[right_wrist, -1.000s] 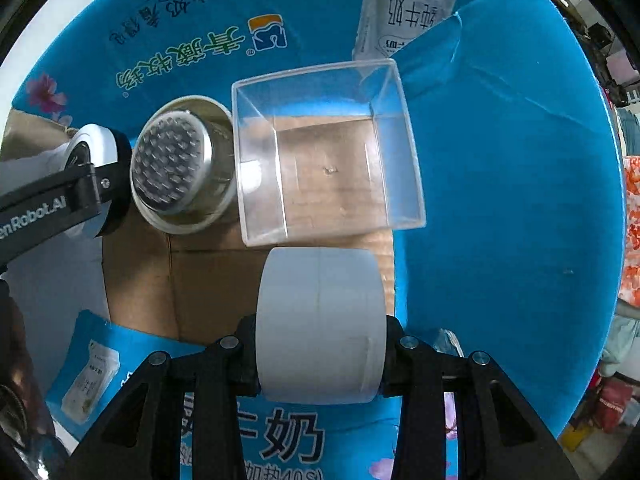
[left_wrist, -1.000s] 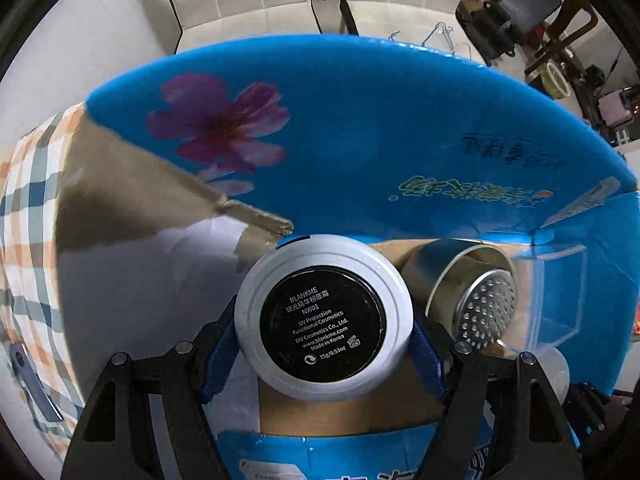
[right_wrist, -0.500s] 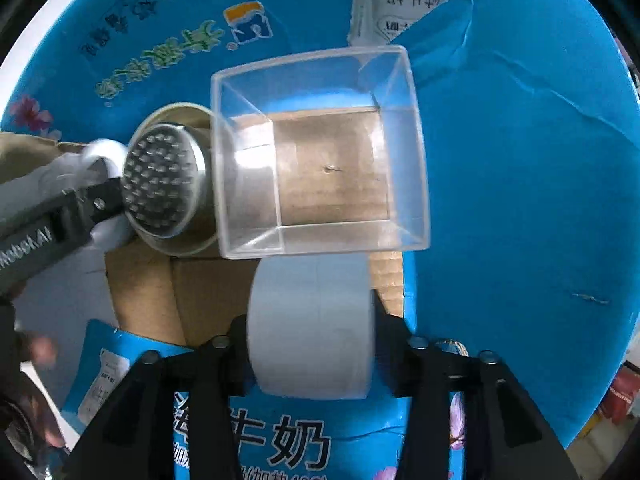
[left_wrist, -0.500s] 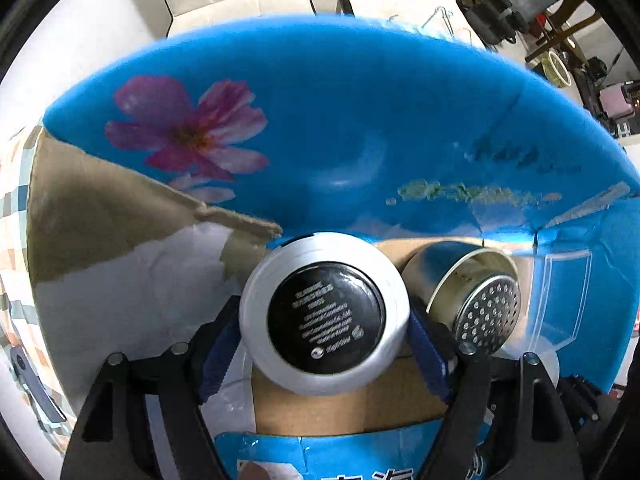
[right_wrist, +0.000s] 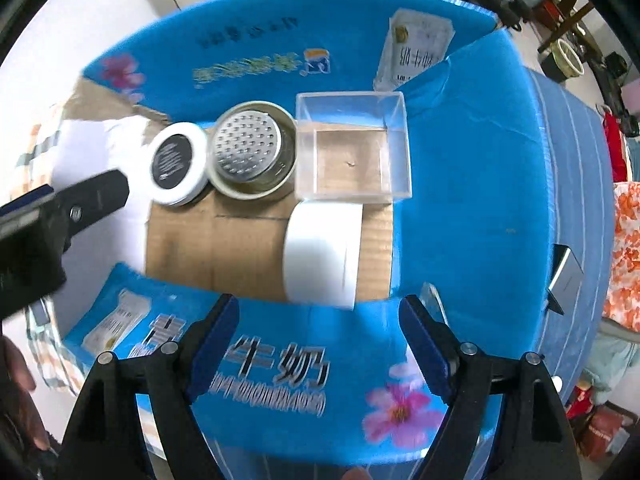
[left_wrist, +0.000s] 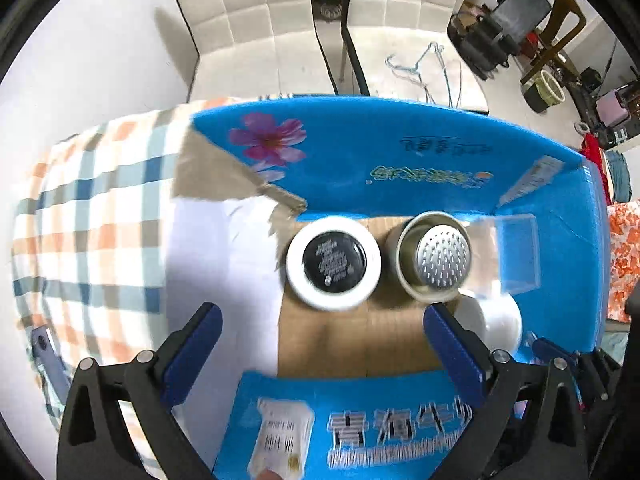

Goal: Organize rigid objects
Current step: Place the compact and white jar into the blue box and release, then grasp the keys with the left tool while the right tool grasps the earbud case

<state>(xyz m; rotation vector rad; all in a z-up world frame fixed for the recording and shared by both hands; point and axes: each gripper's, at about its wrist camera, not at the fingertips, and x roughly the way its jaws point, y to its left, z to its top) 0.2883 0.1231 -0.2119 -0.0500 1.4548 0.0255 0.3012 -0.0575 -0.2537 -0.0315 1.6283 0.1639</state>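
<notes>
Four items sit on the brown cardboard floor of the blue box (right_wrist: 472, 184): white cosmetic compact (right_wrist: 177, 163) with black label facing up, metal strainer cup (right_wrist: 251, 150), clear plastic container (right_wrist: 352, 148), and white cylinder (right_wrist: 323, 254) lying on its side. Compact touches the strainer cup on its left; strainer cup sits just beside the clear container; cylinder lies just in front of the container, against its near wall. Left claw (left_wrist: 322, 354) is spread wide and empty, fingers flanking the space near the compact (left_wrist: 333, 262) and strainer cup (left_wrist: 434, 256) without touching either. Right claw (right_wrist: 320, 338) likewise spread wide and empty, hovering above the near blue flap, cylinder between and beyond its fingertips, apart from them. Box rests on a counter with checked cloth (left_wrist: 92, 216). Both views show motion blur.
</notes>
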